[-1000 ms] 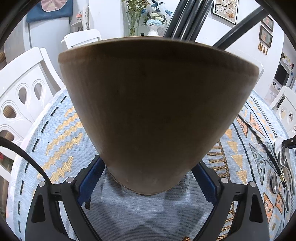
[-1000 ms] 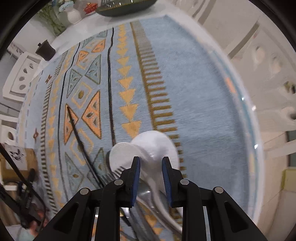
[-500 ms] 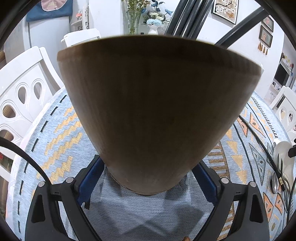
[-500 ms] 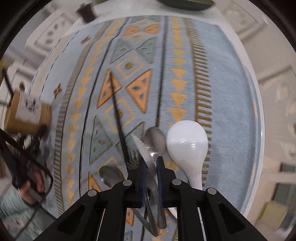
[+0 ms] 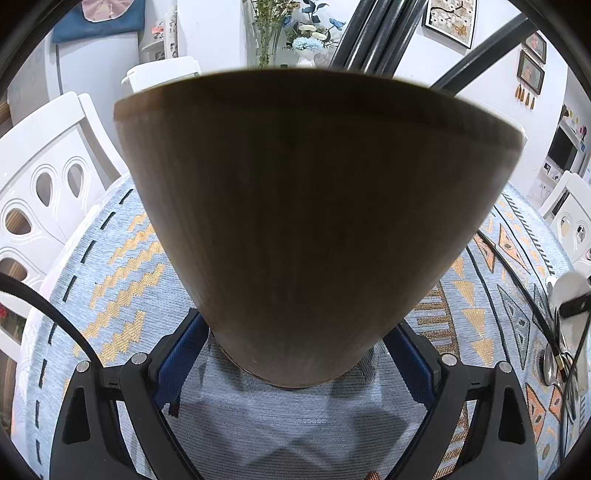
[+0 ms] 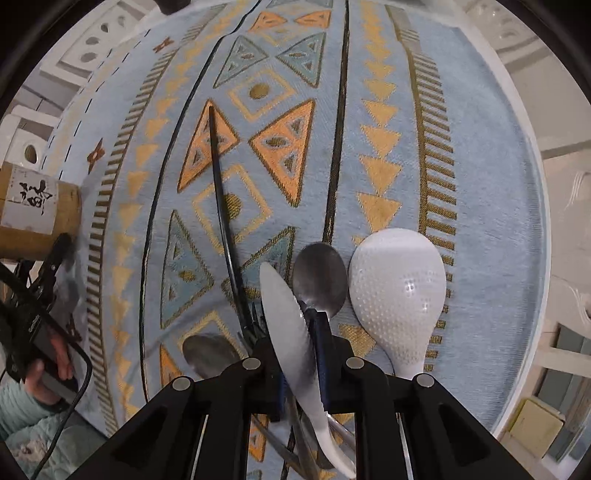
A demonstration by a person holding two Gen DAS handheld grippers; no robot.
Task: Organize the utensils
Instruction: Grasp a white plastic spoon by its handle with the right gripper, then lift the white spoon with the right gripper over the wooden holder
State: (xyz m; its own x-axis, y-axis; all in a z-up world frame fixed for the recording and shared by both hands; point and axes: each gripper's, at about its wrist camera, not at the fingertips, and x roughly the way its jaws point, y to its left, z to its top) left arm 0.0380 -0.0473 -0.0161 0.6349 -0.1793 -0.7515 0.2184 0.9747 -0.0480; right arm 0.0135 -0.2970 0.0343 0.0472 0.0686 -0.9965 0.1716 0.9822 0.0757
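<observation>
Between right tongs (image 6: 300, 325): white knife (image 6: 286, 325) now clamped, turned edgewise.

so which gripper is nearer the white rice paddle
Right. The right gripper is shut on a knife just beside the white rice paddle. The left gripper is farther off across the tablecloth, shut on a wooden holder.

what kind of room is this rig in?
Likely a home dining room: a table under a patterned cloth, white dining chairs around it, a flower vase and framed pictures behind.
</observation>
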